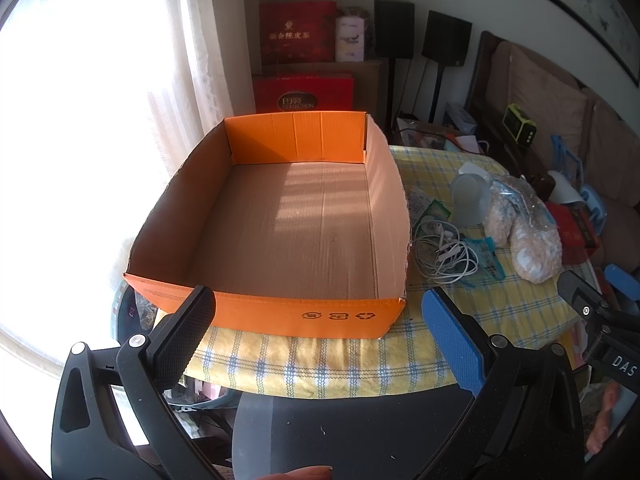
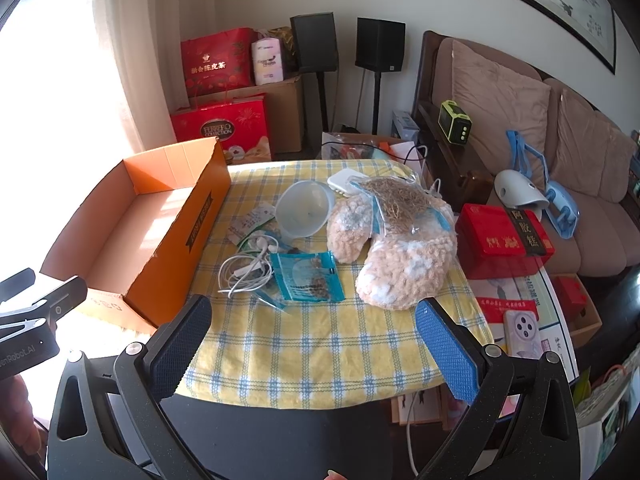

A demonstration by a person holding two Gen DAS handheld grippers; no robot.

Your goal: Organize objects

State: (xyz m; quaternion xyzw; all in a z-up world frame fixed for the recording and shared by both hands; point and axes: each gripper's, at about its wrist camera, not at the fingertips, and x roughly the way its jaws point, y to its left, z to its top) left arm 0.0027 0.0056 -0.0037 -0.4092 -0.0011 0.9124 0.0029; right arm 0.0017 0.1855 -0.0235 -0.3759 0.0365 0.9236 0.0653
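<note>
An orange cardboard box (image 1: 304, 312) (image 2: 176, 248) with nothing in it sits on the left of a table with a yellow checked cloth (image 2: 320, 344). Right of it lie tangled white earphones (image 2: 250, 268) (image 1: 442, 250), a blue zip bag (image 2: 306, 276), a translucent plastic cup (image 2: 306, 214) (image 1: 472, 198) on its side, fluffy beige slippers (image 2: 404, 268) (image 1: 532, 244) and a clear bag of dried strands (image 2: 400, 200). My left gripper (image 1: 320, 312) hangs open before the box's near wall. My right gripper (image 2: 314, 320) is open above the cloth's near part, short of the objects.
A red tin (image 2: 504, 236) and a white power adapter (image 2: 522, 330) lie right of the cloth. A sofa (image 2: 520, 112) stands at the right, red gift boxes (image 2: 224, 128) and two black speakers (image 2: 380, 44) behind. A curtained bright window (image 1: 80, 160) fills the left.
</note>
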